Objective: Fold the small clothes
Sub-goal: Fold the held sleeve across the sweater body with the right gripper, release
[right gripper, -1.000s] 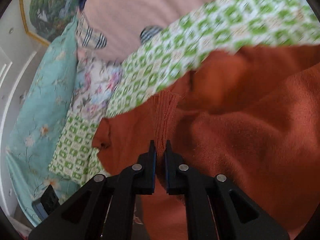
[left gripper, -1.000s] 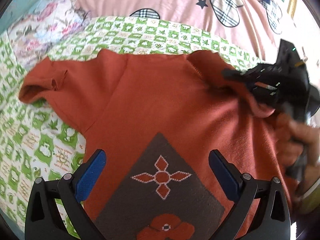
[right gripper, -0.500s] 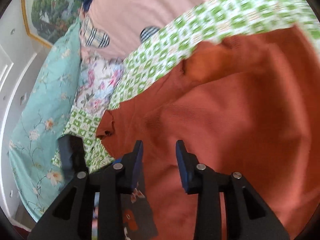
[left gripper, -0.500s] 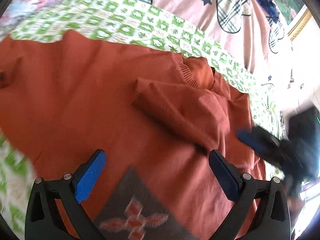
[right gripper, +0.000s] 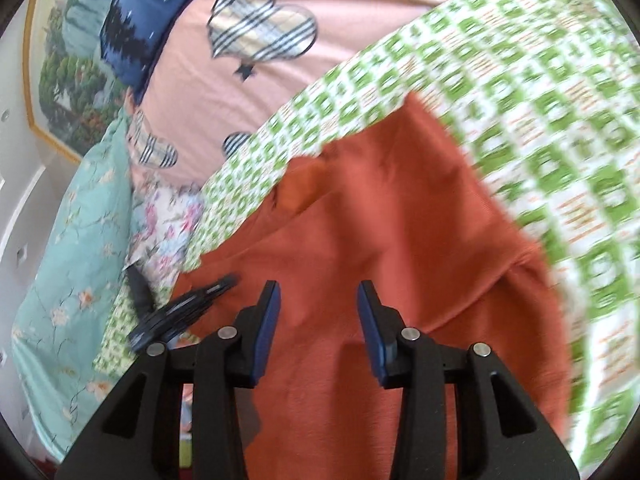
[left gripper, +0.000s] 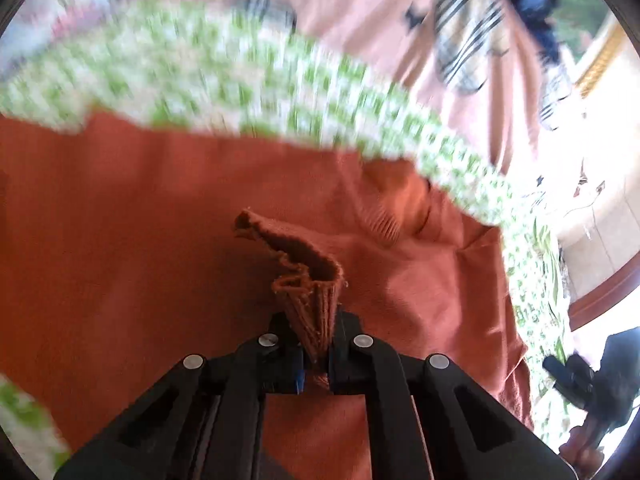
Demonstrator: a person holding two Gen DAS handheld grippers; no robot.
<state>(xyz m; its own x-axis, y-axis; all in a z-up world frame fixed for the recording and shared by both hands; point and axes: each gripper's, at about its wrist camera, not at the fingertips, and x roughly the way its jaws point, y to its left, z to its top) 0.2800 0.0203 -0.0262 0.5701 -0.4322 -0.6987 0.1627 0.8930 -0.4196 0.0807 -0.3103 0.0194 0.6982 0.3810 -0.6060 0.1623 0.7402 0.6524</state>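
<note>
A rust-orange knit sweater (left gripper: 120, 240) lies spread on a green-checked blanket (left gripper: 280, 92). Its ribbed collar (left gripper: 384, 220) points toward the far right. My left gripper (left gripper: 316, 344) is shut on the ribbed cuff (left gripper: 312, 300) of a sleeve that lies across the sweater's body; the cuff stands bunched up between the fingers. In the right wrist view, my right gripper (right gripper: 318, 300) hangs open just above the sweater (right gripper: 380, 220) with nothing between its blue pads. The left gripper (right gripper: 224, 282) shows as a black shape at the sweater's left edge.
The blanket (right gripper: 520, 100) lies over a pink sheet with plaid hearts (right gripper: 280, 0). A teal floral pillow (right gripper: 72, 240) and a dark blue garment (right gripper: 136, 28) sit at the bed's head. A framed picture (right gripper: 60, 80) hangs on the wall. A hand (left gripper: 580, 444) holds the right gripper.
The right gripper let go of the sleeve, opened and drew back. The left gripper went from wide open to shut on the sleeve's cuff and is moving fast.
</note>
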